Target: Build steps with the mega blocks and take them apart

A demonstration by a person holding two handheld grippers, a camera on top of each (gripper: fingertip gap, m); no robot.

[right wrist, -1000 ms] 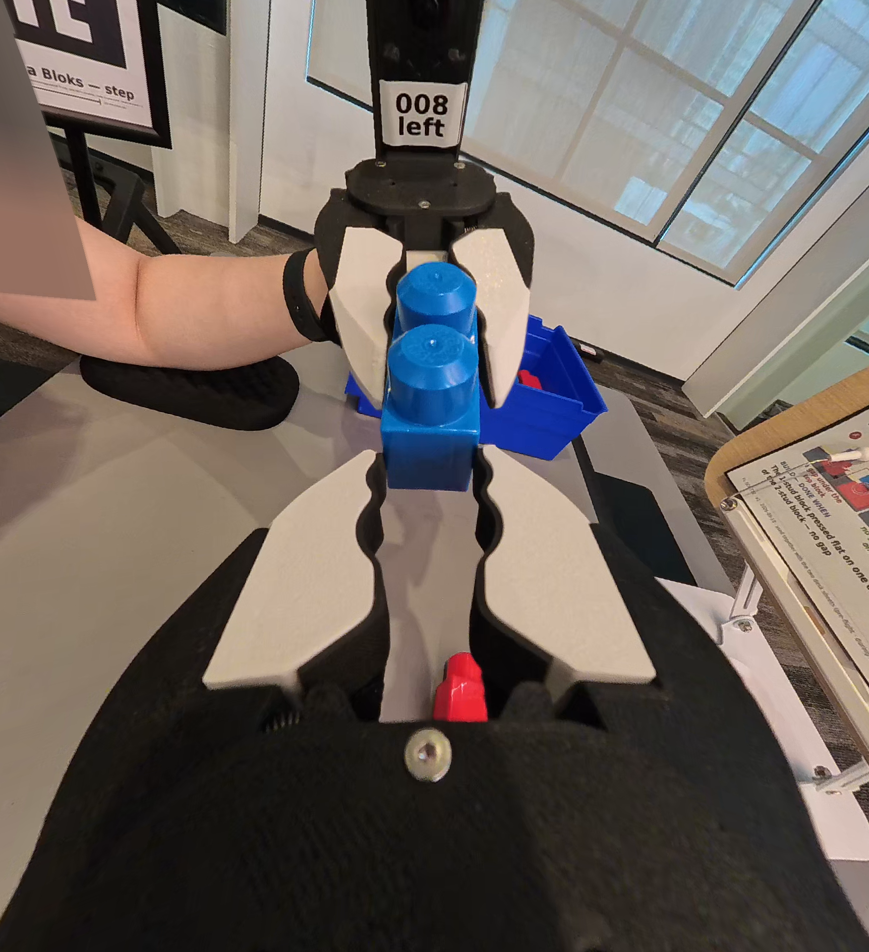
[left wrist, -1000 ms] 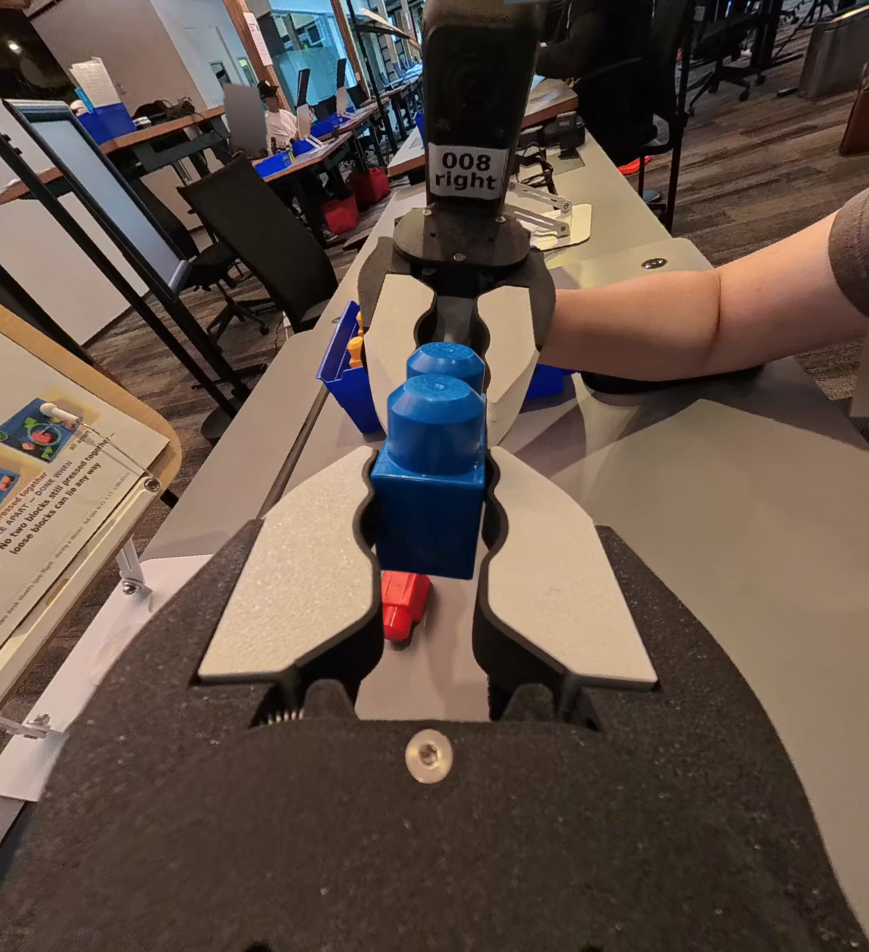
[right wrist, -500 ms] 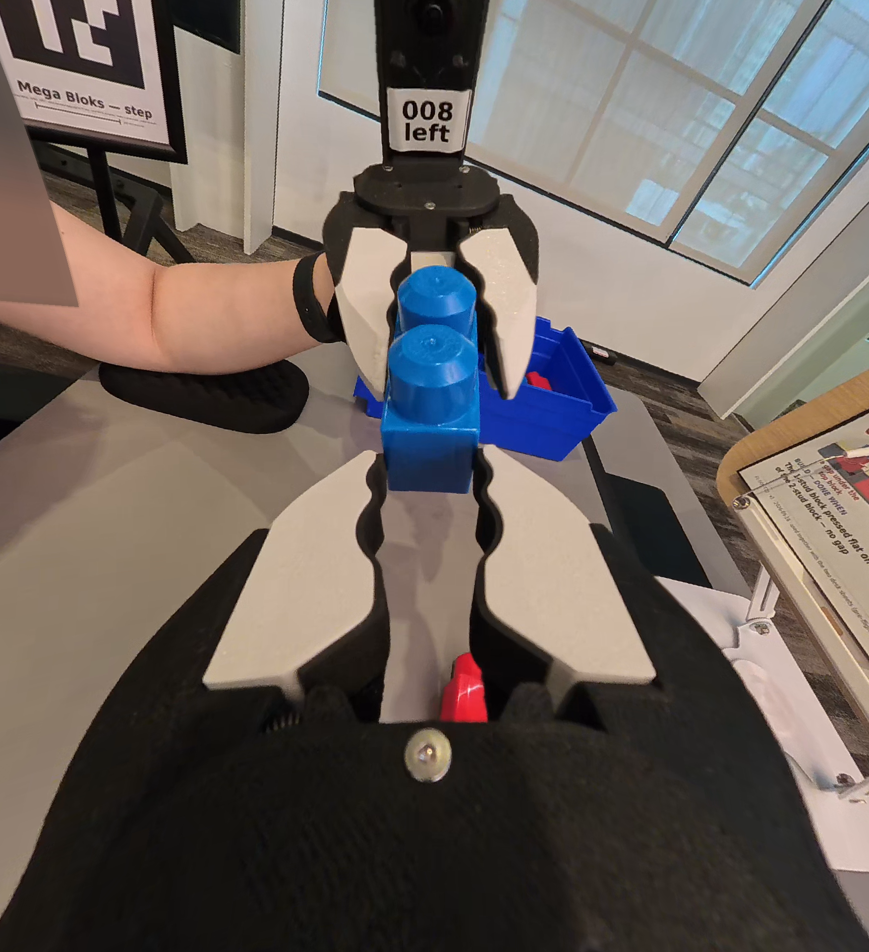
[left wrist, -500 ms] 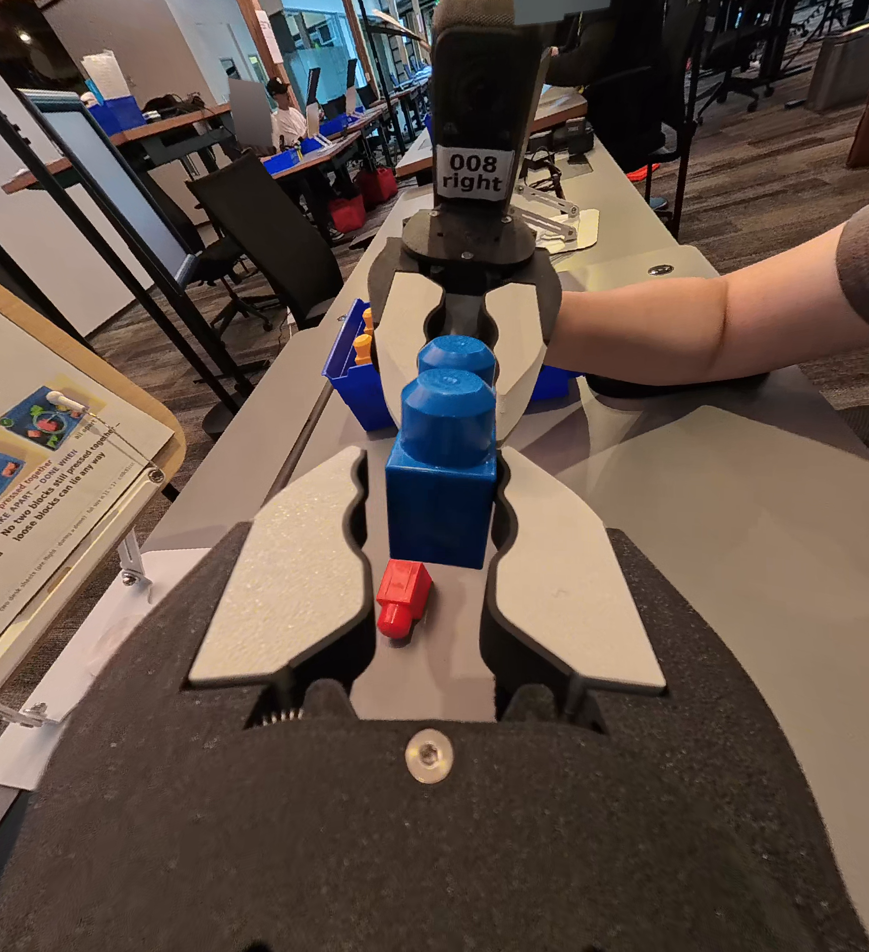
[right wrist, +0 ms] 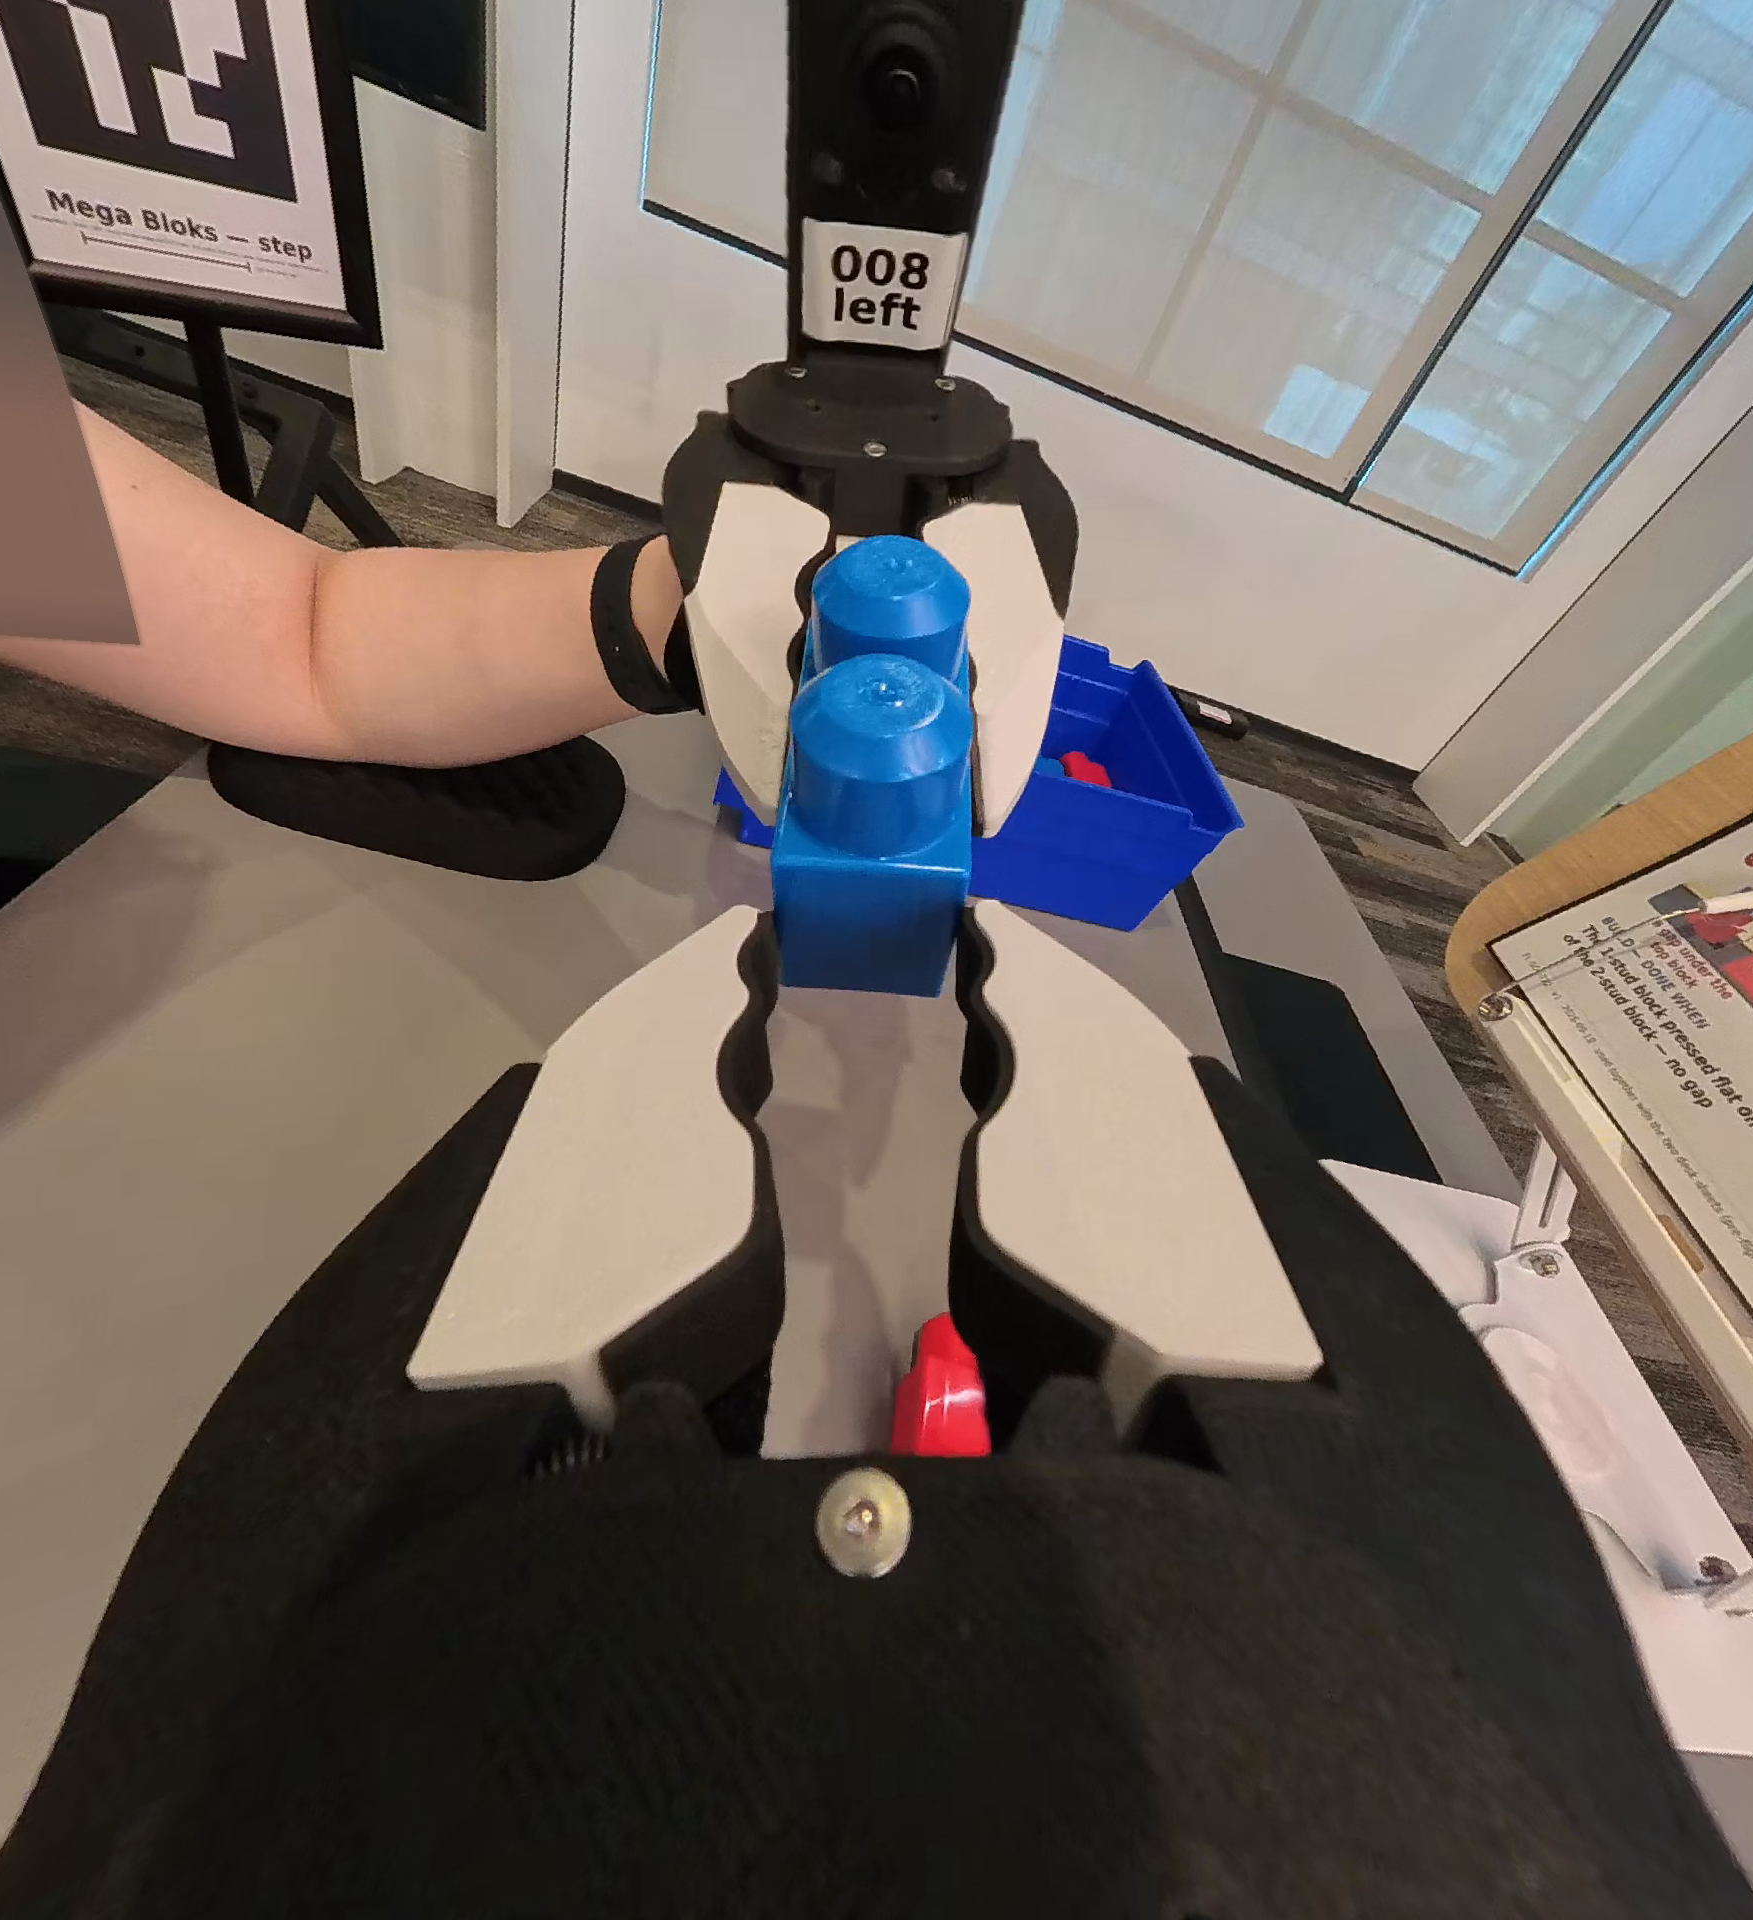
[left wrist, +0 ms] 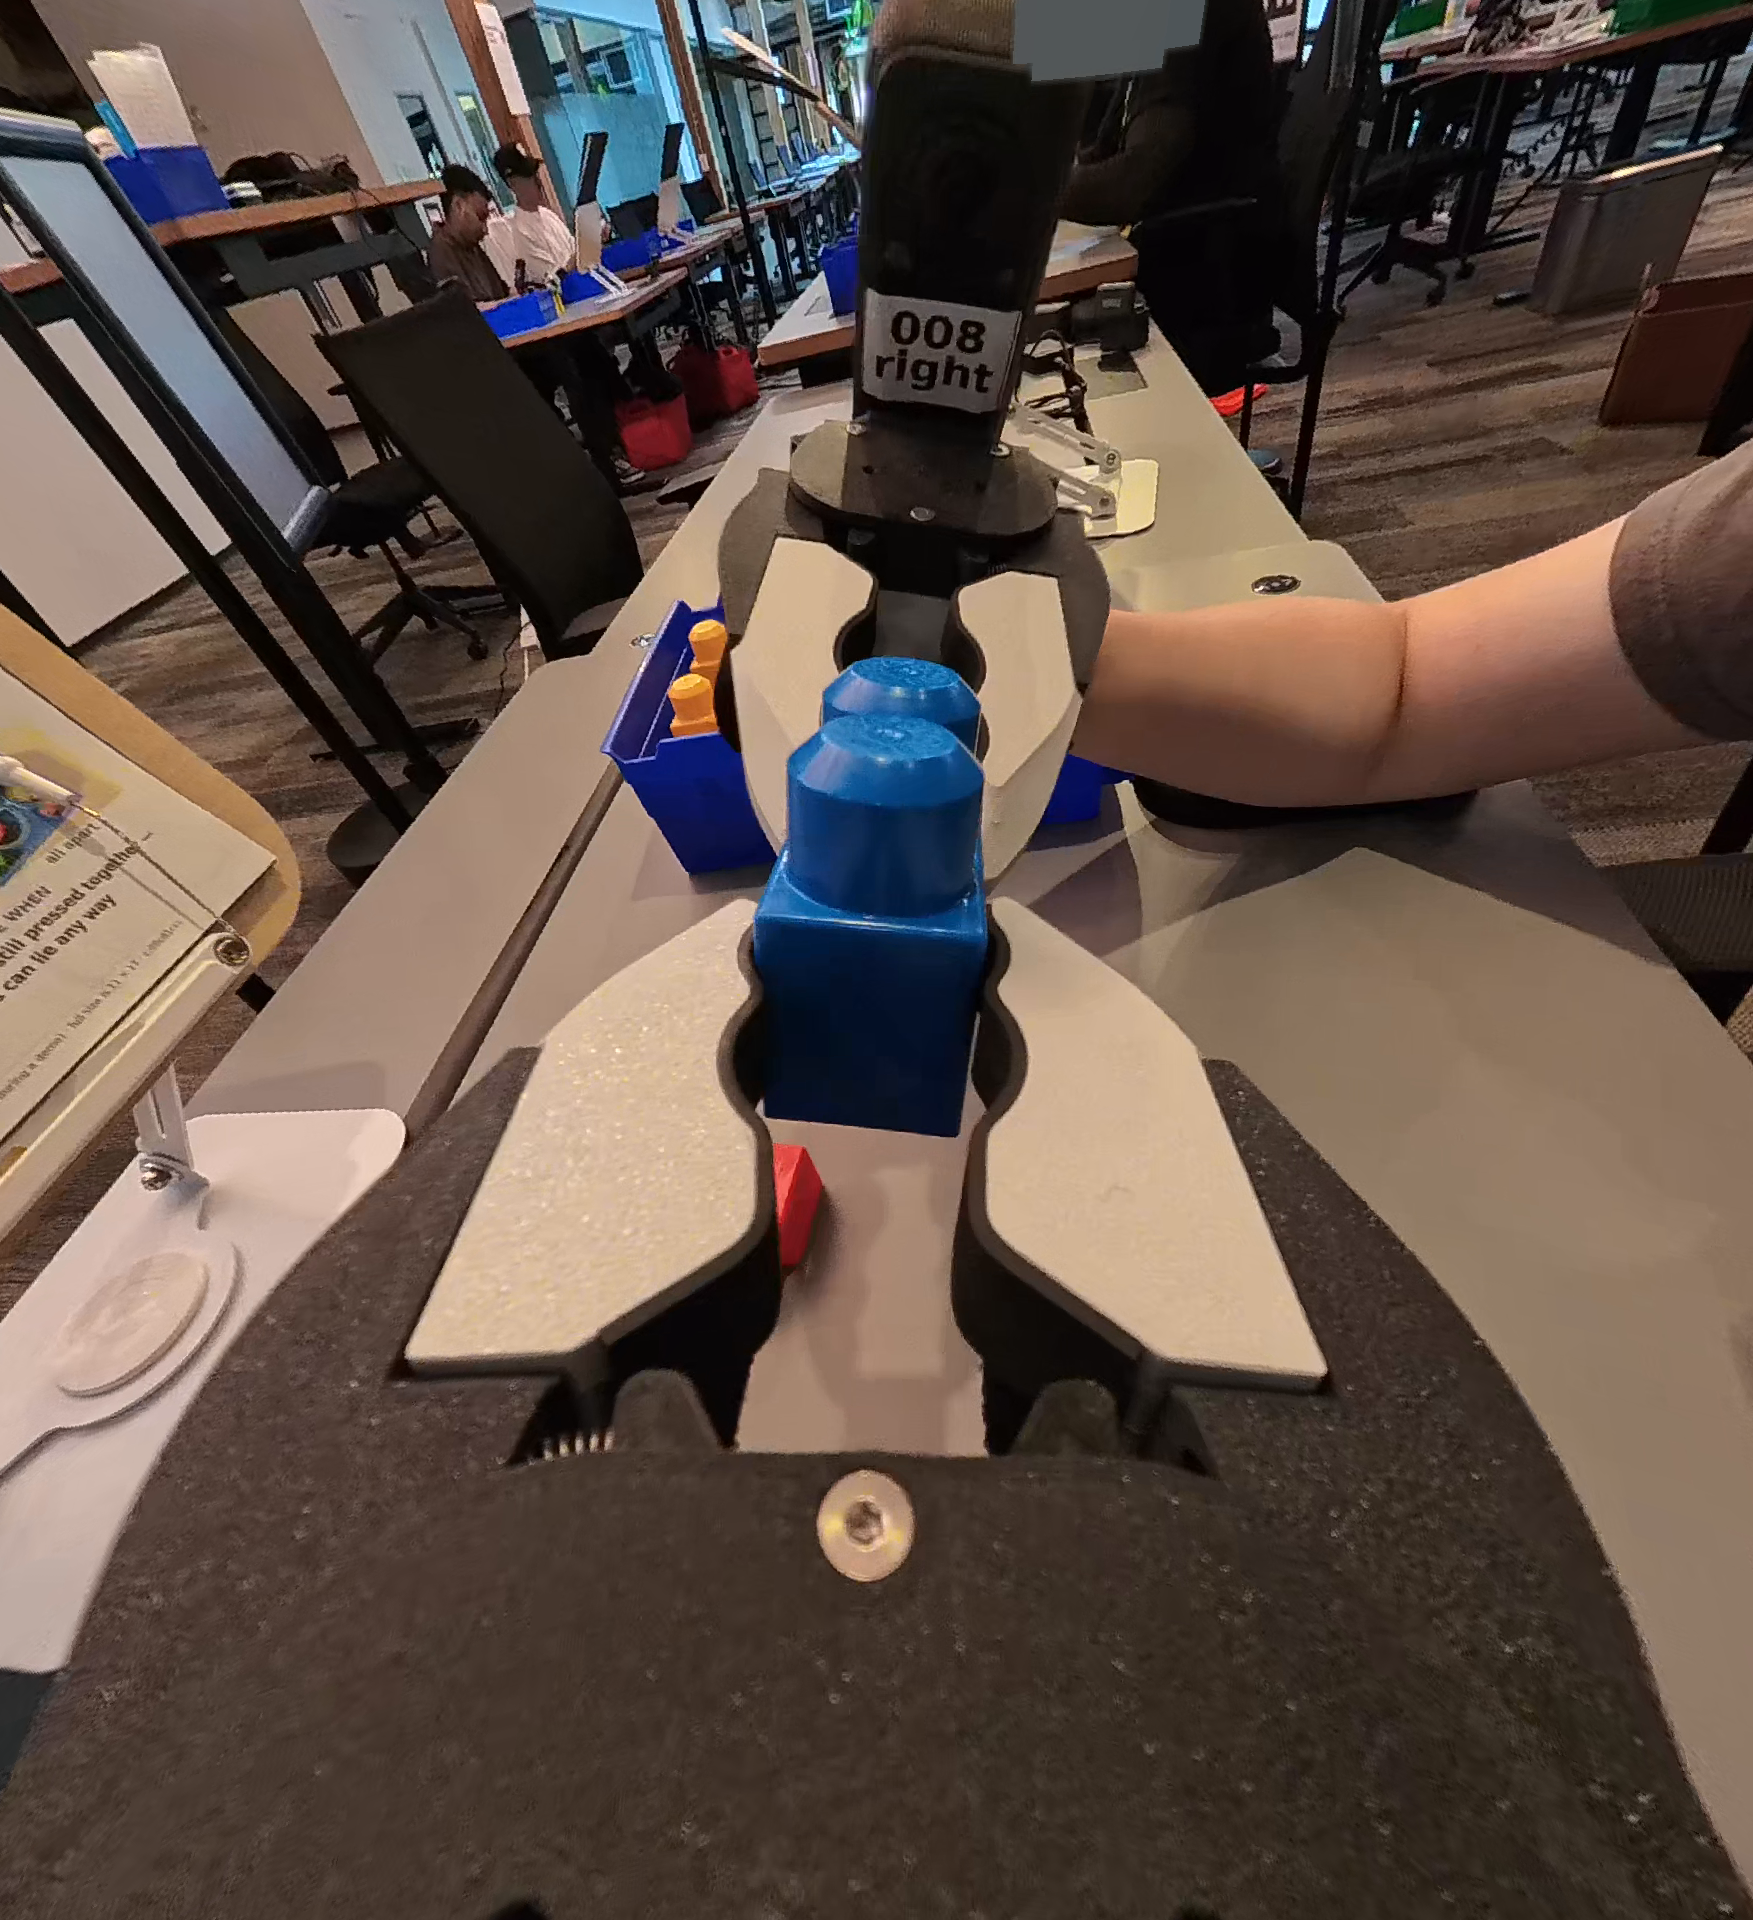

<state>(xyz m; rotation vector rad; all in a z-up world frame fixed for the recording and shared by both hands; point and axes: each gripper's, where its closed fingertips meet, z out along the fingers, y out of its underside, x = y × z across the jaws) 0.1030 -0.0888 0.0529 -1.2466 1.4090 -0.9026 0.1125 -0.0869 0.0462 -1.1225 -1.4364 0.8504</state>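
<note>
I had the two-stud blue plastic block [left wrist: 872,997] held off the grey tabletop [left wrist: 1423,1091] between both claws: left gripper [left wrist: 867,1029] pinching the near end, right gripper [right wrist: 867,935] w/ its tips pressed on the opposite end, just past the edge. Small red plastic block [left wrist: 794,1205] lay on its side on the table, below the blue block & a bit toward my left finger. Risks as I judged them: the right grip was shallow, so a twist could slip the blue block out; pressing down onto a tipped red piece wouldn't seat the studs. Blue plastic bin [right wrist: 1111,831] sat beyond the blue block, orange pegs [left wrist: 690,701] in it. The instruction board [left wrist: 51,935] stood off to the block's side, not in the way.
</note>
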